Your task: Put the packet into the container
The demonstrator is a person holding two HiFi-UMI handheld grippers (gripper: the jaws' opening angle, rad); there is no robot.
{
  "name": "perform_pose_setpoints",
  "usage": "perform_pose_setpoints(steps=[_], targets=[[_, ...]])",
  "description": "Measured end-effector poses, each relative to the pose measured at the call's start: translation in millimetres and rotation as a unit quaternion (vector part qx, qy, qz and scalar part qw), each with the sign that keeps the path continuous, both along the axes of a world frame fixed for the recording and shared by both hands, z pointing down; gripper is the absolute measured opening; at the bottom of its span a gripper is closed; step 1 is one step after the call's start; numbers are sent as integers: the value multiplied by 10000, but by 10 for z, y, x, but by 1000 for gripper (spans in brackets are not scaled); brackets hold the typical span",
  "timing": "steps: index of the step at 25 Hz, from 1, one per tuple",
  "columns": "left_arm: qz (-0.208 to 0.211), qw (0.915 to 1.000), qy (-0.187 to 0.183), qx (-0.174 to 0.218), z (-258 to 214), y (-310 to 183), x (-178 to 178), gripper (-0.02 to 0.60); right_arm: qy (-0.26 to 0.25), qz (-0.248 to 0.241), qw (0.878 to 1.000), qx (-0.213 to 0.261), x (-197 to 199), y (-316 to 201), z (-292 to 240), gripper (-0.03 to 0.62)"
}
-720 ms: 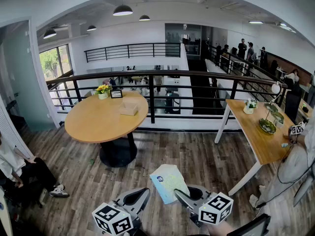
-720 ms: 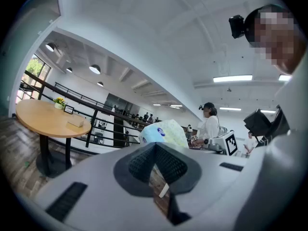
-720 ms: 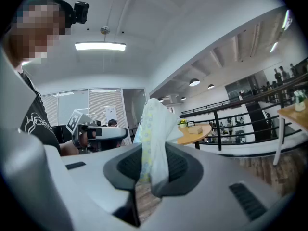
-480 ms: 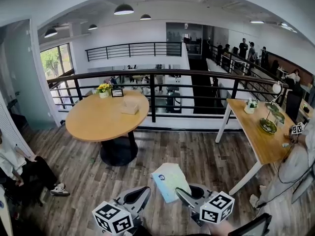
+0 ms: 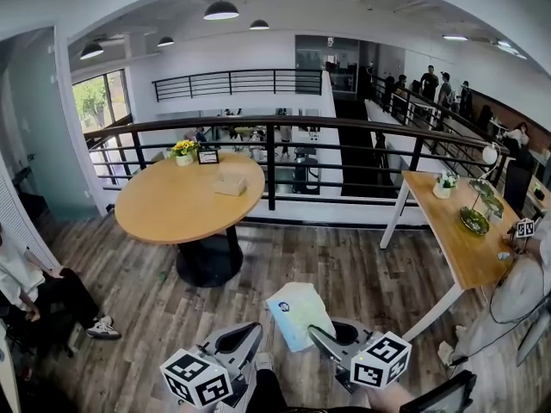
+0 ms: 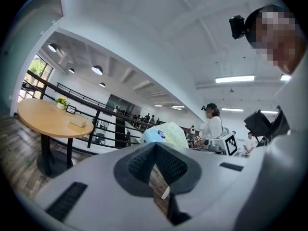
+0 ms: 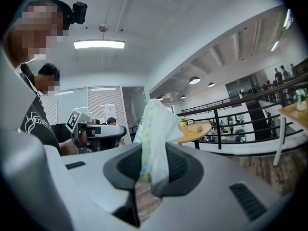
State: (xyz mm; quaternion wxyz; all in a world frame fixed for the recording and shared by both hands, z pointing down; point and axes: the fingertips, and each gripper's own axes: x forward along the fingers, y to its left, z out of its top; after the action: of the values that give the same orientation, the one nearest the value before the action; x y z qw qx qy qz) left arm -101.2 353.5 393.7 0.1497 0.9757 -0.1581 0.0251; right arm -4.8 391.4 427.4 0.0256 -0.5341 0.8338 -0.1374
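Open mezzanine office, daylit
Round wooden table (image 5: 185, 205) by black railing (image 5: 270, 166); plank floor (image 5: 344, 274); pendant lamps (image 5: 221, 10) overhead; window (image 5: 90, 101) left.

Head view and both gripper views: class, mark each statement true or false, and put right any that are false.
1. The pale blue-and-white plastic packet is clamped in the right tool. True.
2. The left tool grips the packet too. False: nothing sits between its jaws, which are together.
3. The round wooden table has a pot of yellow flowers on it. True.
4. The packet lies on the round wooden table. False: it is held up in the air over the wood-plank floor, well short of the table.
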Motion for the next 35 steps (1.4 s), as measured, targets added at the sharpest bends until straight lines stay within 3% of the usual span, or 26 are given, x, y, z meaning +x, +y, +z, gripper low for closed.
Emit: perform_pose_setpoints(steps=[12, 28, 35], targets=[[-84, 9999, 32, -76, 166, -894, 227, 6, 258, 4, 9997, -10, 269, -835, 141, 86], [-204, 9995, -117, -219, -66, -3224, 643, 6, 366, -160, 9987, -314, 682, -3060, -158, 86], [-266, 9993, -127, -245, -100, -3852, 692, 6, 516, -164, 9981, -310, 803, -3611, -253, 86]])
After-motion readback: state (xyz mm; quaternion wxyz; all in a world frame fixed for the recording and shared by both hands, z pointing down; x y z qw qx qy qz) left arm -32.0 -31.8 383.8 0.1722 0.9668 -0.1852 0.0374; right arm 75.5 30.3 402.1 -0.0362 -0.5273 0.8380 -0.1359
